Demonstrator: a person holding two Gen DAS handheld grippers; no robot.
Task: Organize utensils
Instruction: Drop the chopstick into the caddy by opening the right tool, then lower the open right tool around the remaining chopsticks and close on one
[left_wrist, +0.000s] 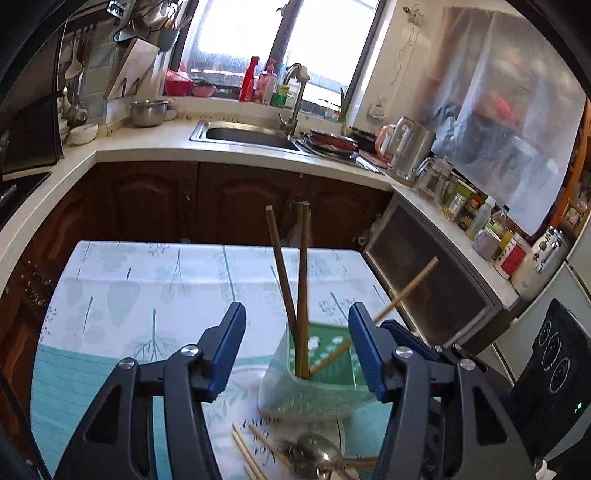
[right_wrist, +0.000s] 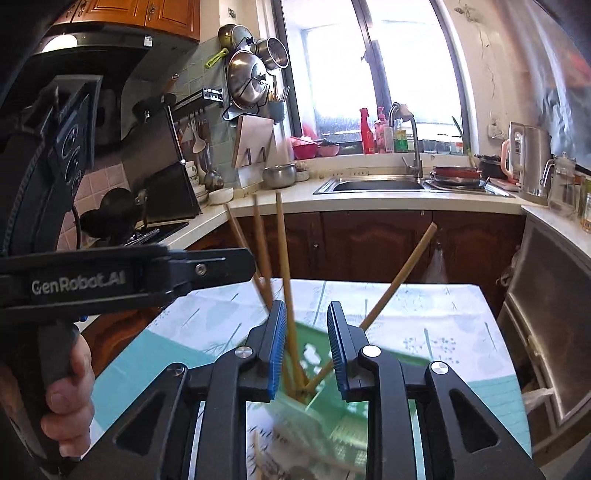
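A green see-through utensil holder (left_wrist: 314, 391) stands on the table with chopsticks in it: two upright chopsticks (left_wrist: 301, 280) and one leaning chopstick (left_wrist: 402, 291) tipped to the right. My left gripper (left_wrist: 297, 306) is open, with a blue pad on either side of the holder and touching nothing. Just below it a plate (left_wrist: 341, 435) holds a metal spoon (left_wrist: 314, 452) and loose chopsticks (left_wrist: 247, 458). In the right wrist view my right gripper (right_wrist: 307, 306) is open above the holder (right_wrist: 314, 356). A chopstick (right_wrist: 284, 258) stands free in its gap. The left gripper (right_wrist: 247, 264) enters from the left.
The table wears a leaf-print cloth (left_wrist: 129, 295). Behind it run brown cabinets (left_wrist: 221, 203) under a counter with a sink (left_wrist: 251, 134). A kettle (left_wrist: 410, 147) and several jars (left_wrist: 476, 218) line the right counter. A hand (right_wrist: 70, 387) grips the left tool's handle.
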